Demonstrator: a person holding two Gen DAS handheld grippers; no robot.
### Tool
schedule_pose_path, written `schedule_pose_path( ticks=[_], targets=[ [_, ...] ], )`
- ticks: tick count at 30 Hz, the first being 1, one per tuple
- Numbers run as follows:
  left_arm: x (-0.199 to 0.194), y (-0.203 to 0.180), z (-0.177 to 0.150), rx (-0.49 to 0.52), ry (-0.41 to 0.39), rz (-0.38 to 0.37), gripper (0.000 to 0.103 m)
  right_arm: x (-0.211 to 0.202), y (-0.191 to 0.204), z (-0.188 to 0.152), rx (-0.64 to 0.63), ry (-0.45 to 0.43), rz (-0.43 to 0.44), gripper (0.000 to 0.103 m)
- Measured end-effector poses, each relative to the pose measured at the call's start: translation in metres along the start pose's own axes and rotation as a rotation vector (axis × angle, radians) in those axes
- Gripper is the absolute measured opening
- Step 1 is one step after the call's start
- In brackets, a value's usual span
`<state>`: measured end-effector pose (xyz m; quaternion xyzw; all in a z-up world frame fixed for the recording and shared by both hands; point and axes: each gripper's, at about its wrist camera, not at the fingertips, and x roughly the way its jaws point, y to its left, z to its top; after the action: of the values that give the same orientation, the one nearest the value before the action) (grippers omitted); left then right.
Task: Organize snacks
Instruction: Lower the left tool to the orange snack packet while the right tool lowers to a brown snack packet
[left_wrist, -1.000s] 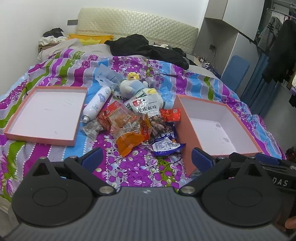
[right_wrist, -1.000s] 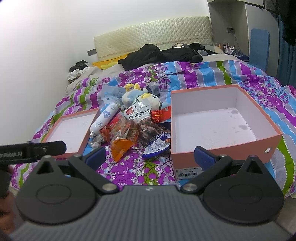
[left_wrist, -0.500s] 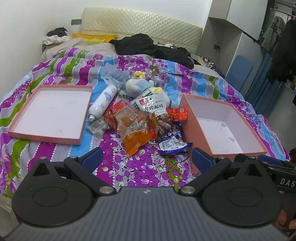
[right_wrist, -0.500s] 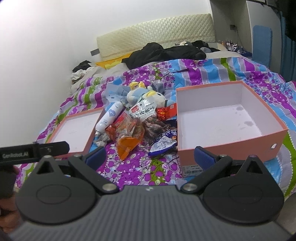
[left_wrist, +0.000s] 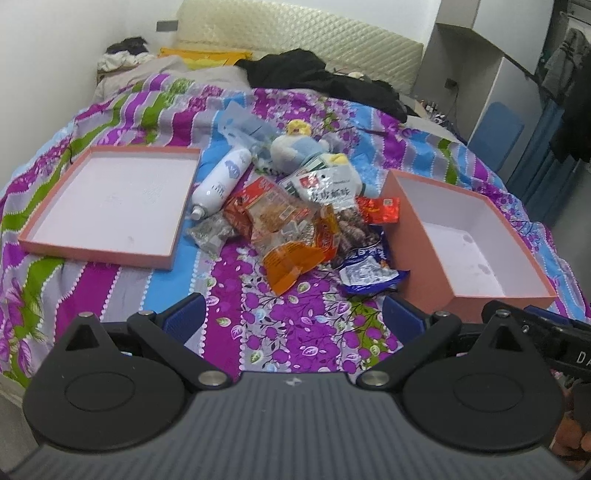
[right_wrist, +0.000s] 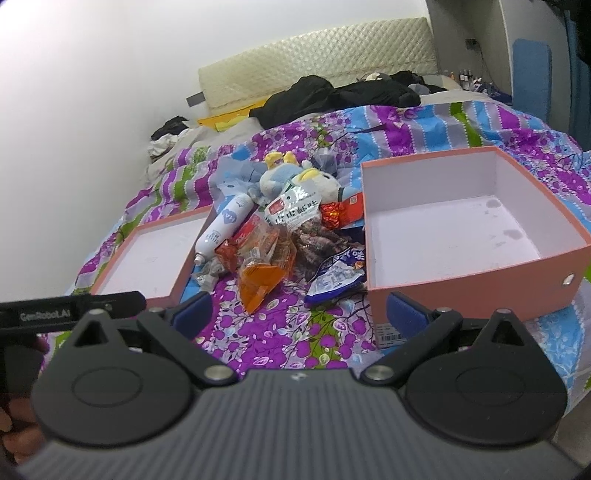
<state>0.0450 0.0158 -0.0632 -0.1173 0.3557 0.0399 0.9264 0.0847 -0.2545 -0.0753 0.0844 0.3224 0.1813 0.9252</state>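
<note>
A pile of snack packets lies mid-bed: an orange packet (left_wrist: 291, 258) (right_wrist: 260, 275), a blue packet (left_wrist: 365, 271) (right_wrist: 334, 275), a white packet (left_wrist: 328, 186) (right_wrist: 295, 206), a small red packet (left_wrist: 380, 210) and a silver packet (left_wrist: 210, 234). A deep pink box (left_wrist: 421, 251) (right_wrist: 476, 278) stands right of the pile, empty. Its shallow lid (left_wrist: 96, 251) (right_wrist: 184, 273) lies left. My left gripper (left_wrist: 293, 319) is open and empty, short of the pile. My right gripper (right_wrist: 299, 314) is open and empty, near the box's front corner.
A white spray bottle (left_wrist: 221, 181) (right_wrist: 223, 227), a plush toy (left_wrist: 303, 151) (right_wrist: 280, 177) and a clear bag (left_wrist: 240, 123) lie behind the snacks. Black clothes (left_wrist: 317, 79) lie by the headboard. The bed's near edge is just below both grippers.
Both grippers have moved closer to the bed and tilted down a little; the pile and boxes sit lower and larger in view. Nothing on the bed has moved.
</note>
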Motion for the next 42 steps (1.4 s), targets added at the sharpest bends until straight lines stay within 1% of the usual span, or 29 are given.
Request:
schedule_pose_path(
  ticks=[2,5,7,8,10,12,15,17,18,19,21,23,24,25,27,30,33,36,38,39,40,41,42],
  targets=[
    [0.011,0.006,0.000,-0.018,0.014,0.003,0.103,0.009,0.001,-0.001,-0.009,0.004,-0.001,0.096],
    [0.032,0.014,0.003,-0.040,0.036,-0.009,0.103,0.026,0.003,0.000,-0.028,0.010,0.015,0.088],
    [0.046,0.017,0.006,-0.037,0.042,-0.001,0.103,0.040,0.006,-0.001,-0.048,0.021,0.014,0.083],
    [0.054,0.019,0.008,-0.035,0.044,0.002,0.103,0.049,0.006,-0.001,-0.051,0.030,0.009,0.083],
    [0.071,0.022,0.013,-0.030,0.051,-0.002,0.103,0.066,0.003,0.000,-0.037,0.047,0.041,0.077],
    [0.090,0.028,0.018,-0.040,0.057,-0.012,0.103,0.086,0.005,0.000,-0.061,0.071,0.040,0.076],
    [0.117,0.038,0.024,-0.076,0.068,-0.015,0.103,0.110,0.007,0.002,-0.074,0.076,0.043,0.076],
    [0.135,0.044,0.028,-0.101,0.076,-0.017,0.103,0.127,0.008,0.003,-0.074,0.087,0.053,0.074],
    [0.143,0.047,0.030,-0.116,0.080,-0.022,0.103,0.135,0.009,0.004,-0.075,0.097,0.060,0.070],
    [0.153,0.051,0.031,-0.140,0.086,-0.037,0.103,0.145,0.009,0.006,-0.075,0.108,0.075,0.064],
    [0.170,0.057,0.034,-0.178,0.099,-0.063,0.103,0.161,0.010,0.009,-0.075,0.119,0.096,0.055],
    [0.188,0.063,0.037,-0.222,0.108,-0.091,0.103,0.177,0.013,0.013,-0.087,0.114,0.081,0.051],
    [0.196,0.066,0.037,-0.243,0.114,-0.105,0.103,0.184,0.014,0.014,-0.091,0.113,0.074,0.044],
    [0.207,0.069,0.039,-0.271,0.121,-0.131,0.103,0.192,0.014,0.016,-0.095,0.113,0.075,0.040],
    [0.225,0.074,0.041,-0.311,0.138,-0.164,0.103,0.207,0.014,0.019,-0.095,0.119,0.070,0.039],
    [0.247,0.076,0.042,-0.356,0.162,-0.206,0.102,0.229,0.014,0.022,-0.095,0.126,0.052,0.032],
    [0.267,0.076,0.043,-0.386,0.178,-0.248,0.102,0.250,0.011,0.023,-0.092,0.137,0.038,0.031],
    [0.281,0.075,0.044,-0.394,0.189,-0.272,0.102,0.264,0.008,0.022,-0.079,0.152,0.036,0.028],
    [0.287,0.075,0.043,-0.401,0.197,-0.275,0.102,0.272,0.007,0.020,-0.071,0.164,0.037,0.026],
    [0.290,0.076,0.042,-0.409,0.198,-0.279,0.101,0.275,0.007,0.019,-0.064,0.172,0.040,0.020],
    [0.292,0.077,0.041,-0.418,0.199,-0.284,0.101,0.277,0.006,0.018,-0.056,0.178,0.046,0.016],
    [0.295,0.077,0.041,-0.422,0.205,-0.278,0.099,0.279,0.006,0.017,-0.050,0.183,0.055,0.015],
    [0.297,0.077,0.041,-0.422,0.212,-0.270,0.094,0.280,0.007,0.016,-0.051,0.184,0.062,0.010]
  ],
)
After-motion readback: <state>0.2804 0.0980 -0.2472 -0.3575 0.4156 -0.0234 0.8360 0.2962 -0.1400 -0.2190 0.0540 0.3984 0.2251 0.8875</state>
